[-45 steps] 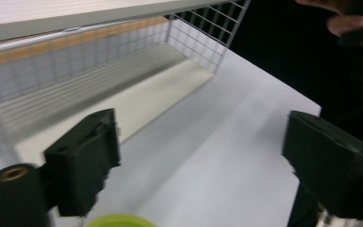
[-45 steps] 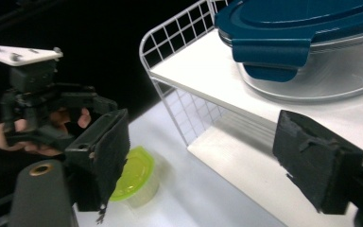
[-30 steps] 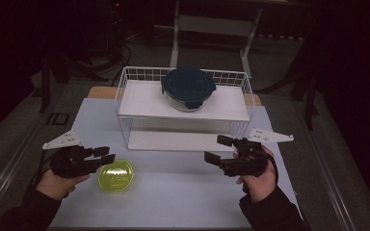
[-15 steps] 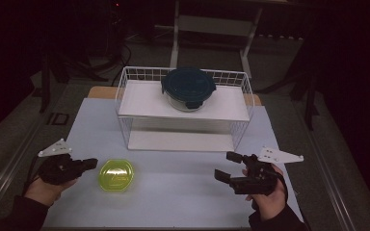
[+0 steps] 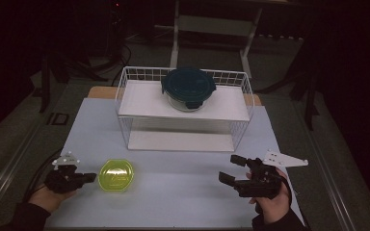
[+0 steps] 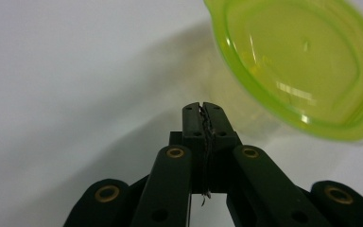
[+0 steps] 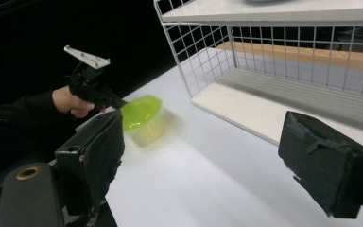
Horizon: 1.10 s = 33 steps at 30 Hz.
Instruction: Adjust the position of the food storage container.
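While we looked for brands or labels, we found no readable writing on anything; the raised marks on the green container (image 5: 116,175) lid were too small to make out. We used the white wire rack (image 5: 185,108) as landmark. The container sat on the pale tabletop (image 5: 173,187) in front of the rack's left end, well apart from it. The left gripper (image 5: 87,177) lay just left of the container, jaws pressed fully together, holding nothing; tips near the container's rim, contact unclear to us. In the left gripper view the container was cut off at the top and right edges. The right gripper (image 5: 231,169) sat in front of the rack's right end, jaws spread wide, empty. A dark-lidded round glass container (image 5: 188,88) stood on the rack's upper shelf; its contents were hidden. The room behind the rack was too dark to read.
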Each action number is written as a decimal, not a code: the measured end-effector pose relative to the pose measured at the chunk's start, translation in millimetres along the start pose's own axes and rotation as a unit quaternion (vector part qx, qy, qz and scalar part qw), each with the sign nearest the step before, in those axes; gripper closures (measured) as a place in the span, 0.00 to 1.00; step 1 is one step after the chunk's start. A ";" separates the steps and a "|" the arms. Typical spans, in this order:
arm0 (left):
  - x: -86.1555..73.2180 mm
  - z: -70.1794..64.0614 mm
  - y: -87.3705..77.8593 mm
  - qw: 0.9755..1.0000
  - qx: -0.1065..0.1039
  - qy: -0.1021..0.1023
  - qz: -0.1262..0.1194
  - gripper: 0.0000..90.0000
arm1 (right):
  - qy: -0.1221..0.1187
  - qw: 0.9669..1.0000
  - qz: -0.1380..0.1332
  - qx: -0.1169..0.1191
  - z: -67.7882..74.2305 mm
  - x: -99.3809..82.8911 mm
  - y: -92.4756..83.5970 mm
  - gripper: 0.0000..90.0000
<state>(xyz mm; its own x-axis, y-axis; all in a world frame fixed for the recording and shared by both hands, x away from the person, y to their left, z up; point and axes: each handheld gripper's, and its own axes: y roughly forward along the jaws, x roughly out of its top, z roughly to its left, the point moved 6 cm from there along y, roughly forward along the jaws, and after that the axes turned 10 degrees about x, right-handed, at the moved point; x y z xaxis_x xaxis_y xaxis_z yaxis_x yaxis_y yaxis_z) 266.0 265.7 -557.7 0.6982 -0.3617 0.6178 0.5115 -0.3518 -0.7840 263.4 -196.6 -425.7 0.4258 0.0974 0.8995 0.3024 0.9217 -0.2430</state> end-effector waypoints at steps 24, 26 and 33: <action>6.5 -38.9 21.2 0.998 -0.038 0.040 0.008 0.98 | 0.005 1.000 -0.003 -0.007 -4.1 -3.0 -6.1 0.16; 8.6 -43.5 23.6 0.998 -0.038 0.046 0.008 0.98 | 0.004 1.000 -0.001 -0.006 -3.8 -3.5 -4.8 0.16; 14.9 -57.3 31.2 0.997 -0.055 0.053 0.007 0.98 | 0.006 1.000 -0.001 -0.004 -4.5 -5.2 -3.8 0.16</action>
<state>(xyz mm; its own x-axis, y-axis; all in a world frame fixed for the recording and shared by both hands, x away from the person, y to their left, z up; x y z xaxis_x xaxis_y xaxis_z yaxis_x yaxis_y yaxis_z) 263.7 199.9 -569.6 0.6443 -0.4548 0.6148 0.4398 -0.4374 -0.7844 263.9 -202.2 -431.1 0.4361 0.0910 0.8953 0.3093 0.9191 -0.2441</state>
